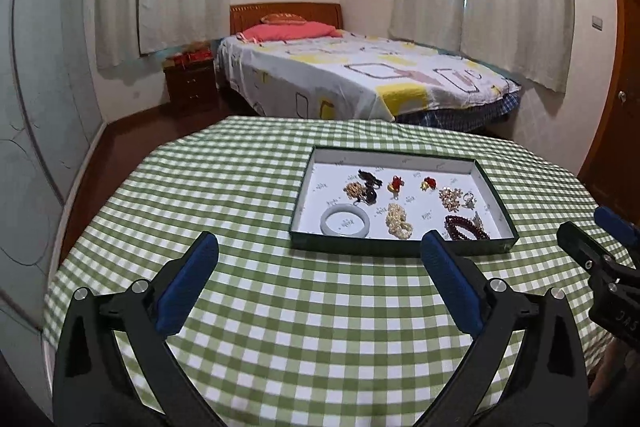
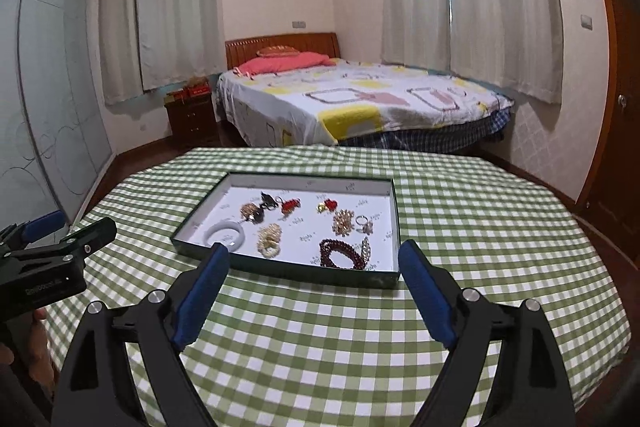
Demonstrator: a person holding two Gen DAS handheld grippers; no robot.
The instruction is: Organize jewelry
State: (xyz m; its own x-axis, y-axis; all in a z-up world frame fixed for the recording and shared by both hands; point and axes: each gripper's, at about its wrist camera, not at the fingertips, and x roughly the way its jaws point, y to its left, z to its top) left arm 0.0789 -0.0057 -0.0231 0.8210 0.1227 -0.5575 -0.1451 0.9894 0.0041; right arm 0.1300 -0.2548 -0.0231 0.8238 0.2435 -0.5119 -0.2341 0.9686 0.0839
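Note:
A shallow dark green tray (image 1: 400, 247) (image 2: 300, 273) with a white floor lies on the checked table. In it lie a white bangle (image 1: 345, 221) (image 2: 226, 235), a pearl cluster (image 1: 399, 221) (image 2: 269, 241), a dark red bead bracelet (image 1: 466, 227) (image 2: 342, 254), a gold brooch (image 1: 450, 197), a ring (image 1: 469, 200) and two red charms. My left gripper (image 1: 320, 239) hangs open above the cloth, short of the tray's near wall, holding nothing. My right gripper (image 2: 314, 249) is open and empty too, just before the tray. Each gripper shows at the edge of the other's view.
The round table (image 1: 280, 327) wears a green-and-white checked cloth. Behind it stand a bed (image 1: 360, 79) with a patterned sheet and a dark nightstand (image 1: 190, 85). A sliding wardrobe (image 1: 36, 107) lines the left wall, a wooden door (image 1: 624, 87) the right.

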